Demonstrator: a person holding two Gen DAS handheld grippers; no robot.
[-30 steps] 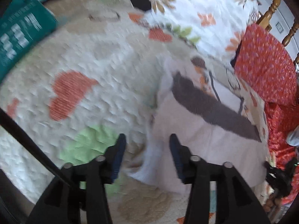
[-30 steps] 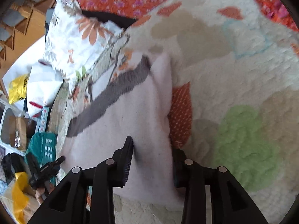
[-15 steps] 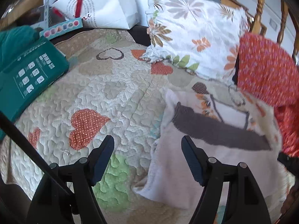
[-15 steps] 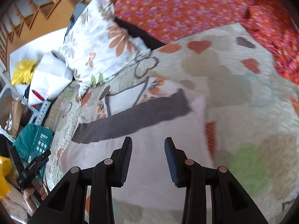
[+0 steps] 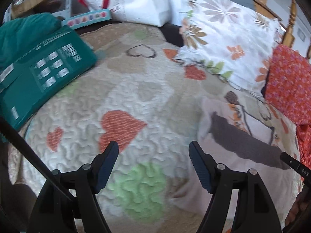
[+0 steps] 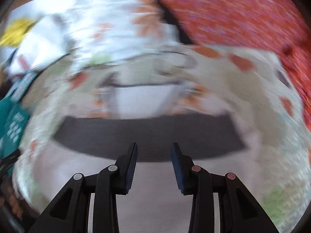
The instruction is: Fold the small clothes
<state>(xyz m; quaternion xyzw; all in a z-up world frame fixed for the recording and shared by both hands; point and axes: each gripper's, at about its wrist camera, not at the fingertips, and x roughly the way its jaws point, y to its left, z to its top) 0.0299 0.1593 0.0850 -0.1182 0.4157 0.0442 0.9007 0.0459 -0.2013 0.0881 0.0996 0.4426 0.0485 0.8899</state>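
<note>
A quilted bedspread point(image 5: 136, 97) patterned with orange, green and beige hearts covers the bed, with a white floral pillow point(image 5: 229, 46) and an orange-red flowered cushion point(image 5: 287, 89) at its far side, and a teal printed package point(image 5: 44, 73) lying on the quilt's left edge. The small pale pink garment point(image 5: 233, 167), crossed by a broad dark grey band, lies flat on the quilt toward the right of the left wrist view, below the pillow. The left gripper point(image 5: 153, 163) hangs above bare quilt just beside the garment's edge, jaws spread wide and holding nothing. In the motion-blurred right wrist view, the right gripper point(image 6: 154, 163) is over the garment point(image 6: 155, 194), just short of the grey band, its jaws parted by a moderate gap with no cloth between them.
</note>
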